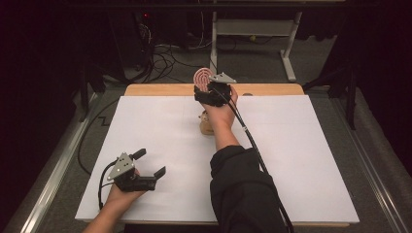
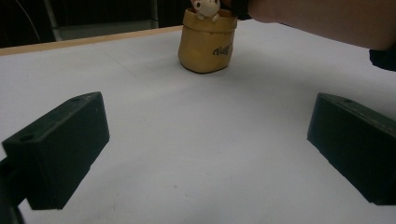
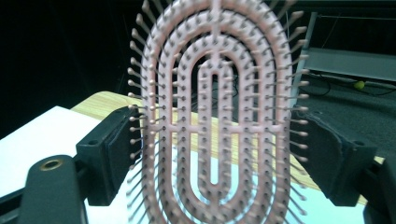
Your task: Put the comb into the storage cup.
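Our main worry is the grip. The right gripper (image 3: 217, 154) clamps the pink vented hairbrush (image 3: 217, 107) by the two long edges of its head, and in the right gripper view the pads meet rows of bristle tips as much as solid frame. We judge that bristles flex, so the brush could twist or slide down between the jaws if the hand swings quickly or the brush head knocks anything. Directly beneath that forearm stands the small tan pouch-shaped holder (image 2: 208, 41) with a little figure (image 2: 205, 8) peeking out of its top; we judge that a dropped brush, or a careless lowering of the wrist, could tip it over.

In the high view the right gripper (image 1: 212, 92) is held out at the far edge of the white sheet (image 1: 160, 131), just short of the wooden table edge (image 1: 160, 89), with the brush (image 1: 202, 76) standing upright beyond the jaws and the arm stretched straight forward, its cable trailing back along the sleeve.

The left gripper (image 1: 148, 165) rests near the person, well apart from the right one, low over the sheet. Its jaws stand wide open with nothing between them, pointing across toward the holder.
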A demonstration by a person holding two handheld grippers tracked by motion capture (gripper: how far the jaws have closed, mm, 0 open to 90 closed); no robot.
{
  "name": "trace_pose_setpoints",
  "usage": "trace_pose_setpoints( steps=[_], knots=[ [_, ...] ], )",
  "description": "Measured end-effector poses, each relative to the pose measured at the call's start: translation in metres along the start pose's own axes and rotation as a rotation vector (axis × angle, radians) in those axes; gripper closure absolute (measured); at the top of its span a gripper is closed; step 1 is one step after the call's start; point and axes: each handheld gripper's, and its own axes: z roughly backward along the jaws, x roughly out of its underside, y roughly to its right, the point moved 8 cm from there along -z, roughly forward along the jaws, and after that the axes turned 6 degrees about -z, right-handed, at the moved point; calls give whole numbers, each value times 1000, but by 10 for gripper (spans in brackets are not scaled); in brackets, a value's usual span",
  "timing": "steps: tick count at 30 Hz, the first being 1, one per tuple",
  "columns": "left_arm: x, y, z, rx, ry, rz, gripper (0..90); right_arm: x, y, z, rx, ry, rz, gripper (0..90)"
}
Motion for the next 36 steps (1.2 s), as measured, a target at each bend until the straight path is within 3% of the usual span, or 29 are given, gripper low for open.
trace_pose_setpoints(
  steps=[10,36],
  knots=[
    [0,0,0,1,0,1,0,0,0,0,4,-4,1,183],
    [1,0,-1,0,-5,-3,0,2,1,1,-8,-27,-3,51]
  ],
)
